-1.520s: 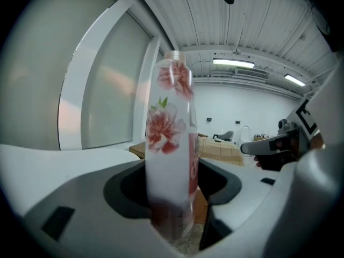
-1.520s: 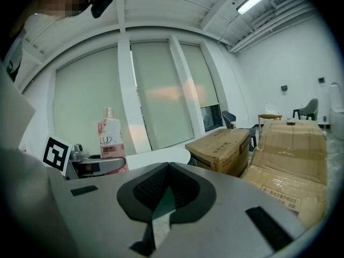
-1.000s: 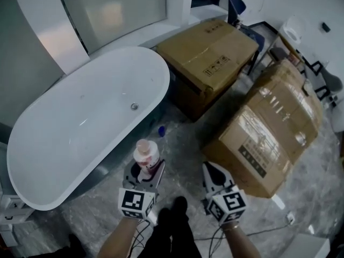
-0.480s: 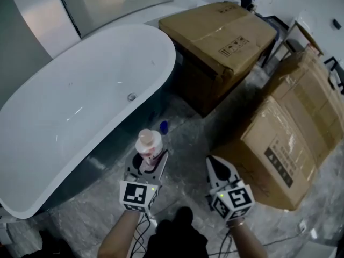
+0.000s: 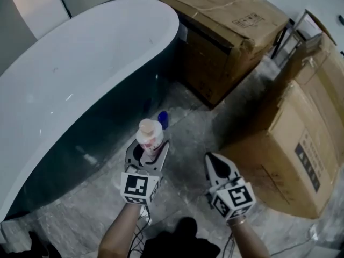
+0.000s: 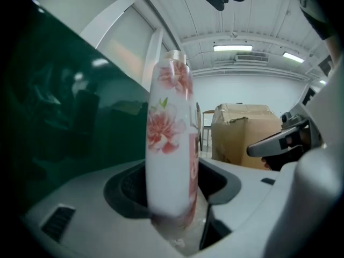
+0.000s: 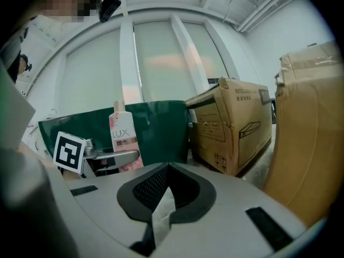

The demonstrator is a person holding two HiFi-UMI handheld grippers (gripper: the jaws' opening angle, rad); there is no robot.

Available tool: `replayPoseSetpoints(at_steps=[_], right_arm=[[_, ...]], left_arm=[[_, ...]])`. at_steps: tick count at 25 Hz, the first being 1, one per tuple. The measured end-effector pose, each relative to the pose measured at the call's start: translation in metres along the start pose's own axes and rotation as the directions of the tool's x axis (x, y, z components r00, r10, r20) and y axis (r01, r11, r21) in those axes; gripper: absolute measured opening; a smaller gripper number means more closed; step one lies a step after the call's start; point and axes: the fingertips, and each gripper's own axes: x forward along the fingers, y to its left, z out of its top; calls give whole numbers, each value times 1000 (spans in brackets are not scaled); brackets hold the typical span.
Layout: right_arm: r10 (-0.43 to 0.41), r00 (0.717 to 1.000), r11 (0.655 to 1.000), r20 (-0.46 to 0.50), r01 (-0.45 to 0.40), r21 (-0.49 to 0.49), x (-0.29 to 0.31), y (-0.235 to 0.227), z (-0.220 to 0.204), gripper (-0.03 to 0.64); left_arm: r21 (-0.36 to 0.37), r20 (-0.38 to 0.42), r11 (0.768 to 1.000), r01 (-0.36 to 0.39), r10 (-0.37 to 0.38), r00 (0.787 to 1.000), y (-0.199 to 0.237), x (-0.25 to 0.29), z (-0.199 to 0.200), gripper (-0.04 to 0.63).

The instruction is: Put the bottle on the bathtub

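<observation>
A white bottle (image 5: 150, 136) with pink flowers and a pale cap stands upright between the jaws of my left gripper (image 5: 148, 152), which is shut on its lower body. In the left gripper view the bottle (image 6: 172, 144) fills the middle, with the tub's dark green side (image 6: 64, 117) behind it. The white bathtub (image 5: 80, 52) runs along the upper left, its rim above and left of the bottle. My right gripper (image 5: 215, 163) hangs beside the left one, shut with nothing held. From the right gripper view (image 7: 167, 168) the bottle (image 7: 122, 138) shows at the left.
A small blue cap (image 5: 163, 119) lies on the marble floor by the tub's foot. One large cardboard box (image 5: 231, 31) stands close to the tub's end, another (image 5: 301, 144) at the right. A metal frame (image 5: 290, 34) stands between them.
The view has closed in on the tub's dark side and the floor. Both grippers have edged forward, and the bottle stays upright in the left one.
</observation>
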Motion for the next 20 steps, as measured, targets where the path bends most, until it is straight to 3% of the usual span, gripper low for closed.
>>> replayPoseSetpoints(at_steps=[16, 20], right_arm=[[23, 1000, 999, 11, -23, -33, 71, -34, -133, 2], [42, 999, 999, -18, -42, 14, 85, -30, -157, 2]], left_arm=[[20, -25, 1000, -24, 25, 999, 26, 60, -167, 253], [-7, -35, 999, -33, 32, 999, 31, 73, -197, 252]])
